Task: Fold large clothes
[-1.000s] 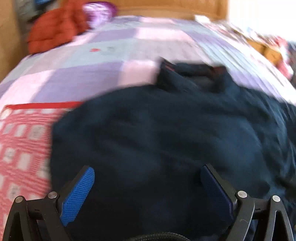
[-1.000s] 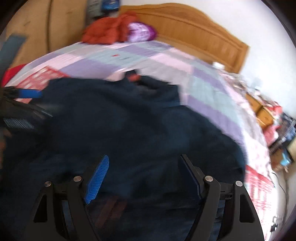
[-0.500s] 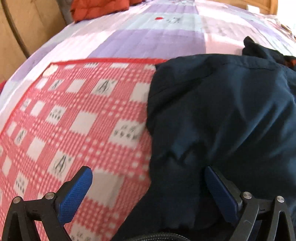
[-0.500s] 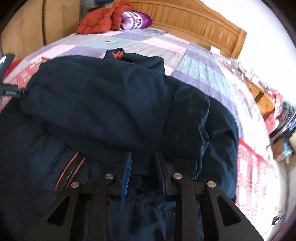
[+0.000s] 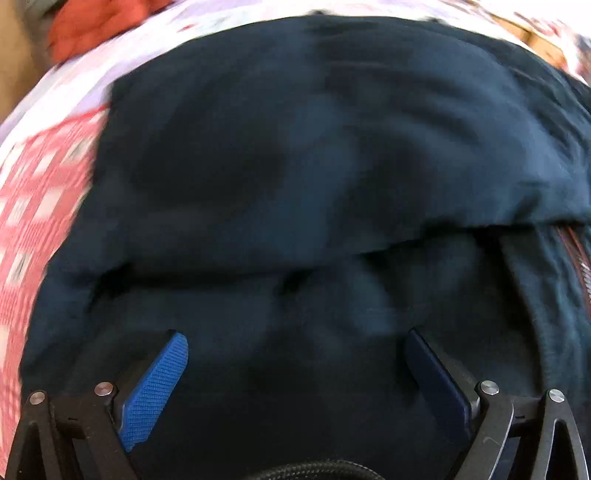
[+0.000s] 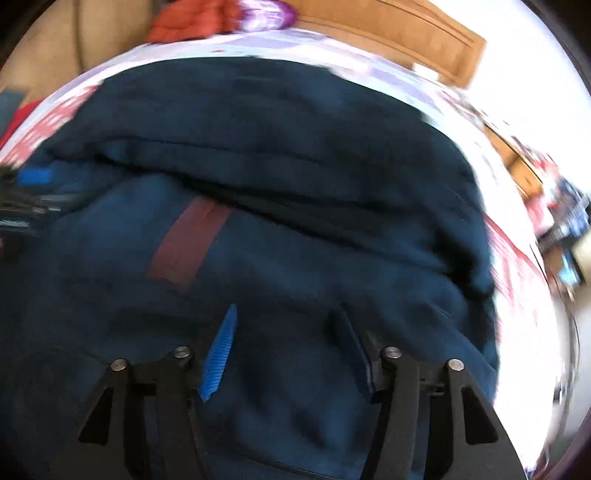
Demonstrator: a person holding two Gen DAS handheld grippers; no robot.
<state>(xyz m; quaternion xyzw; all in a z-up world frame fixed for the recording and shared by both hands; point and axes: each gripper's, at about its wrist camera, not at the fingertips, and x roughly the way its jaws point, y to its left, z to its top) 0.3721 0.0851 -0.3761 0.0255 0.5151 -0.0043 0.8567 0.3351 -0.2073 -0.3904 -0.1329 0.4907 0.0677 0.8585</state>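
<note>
A large dark navy jacket (image 5: 314, 166) lies spread on the bed (image 6: 369, 62) and fills most of both wrist views. Its upper part is folded down over the lower part, so a thick doubled edge runs across the middle of the garment from side to side. A dull red strip (image 6: 188, 243) shows on the lower layer just below that fold in the right wrist view, and a zipper line (image 5: 581, 258) appears at the right edge of the left wrist view.

The left gripper (image 5: 295, 369) hangs over the near part of the jacket with its blue-padded fingers (image 5: 155, 391) spread wide and nothing between them. The right gripper (image 6: 286, 350) also sits above the near part of the jacket, its fingers parted with a clear gap and no cloth pinched; whether the tips touch the fabric cannot be told through the blur. The left gripper shows as a dark blurred shape at the left edge of the right wrist view.

The bed carries a pale purple-and-white quilt (image 6: 280, 42) and a red-and-white checked cover (image 5: 33, 192) beside the jacket. A red garment (image 6: 184, 22) and a purple bundle (image 6: 266, 14) sit by the wooden headboard (image 6: 406, 33). No containers are visible; both views are motion-blurred.
</note>
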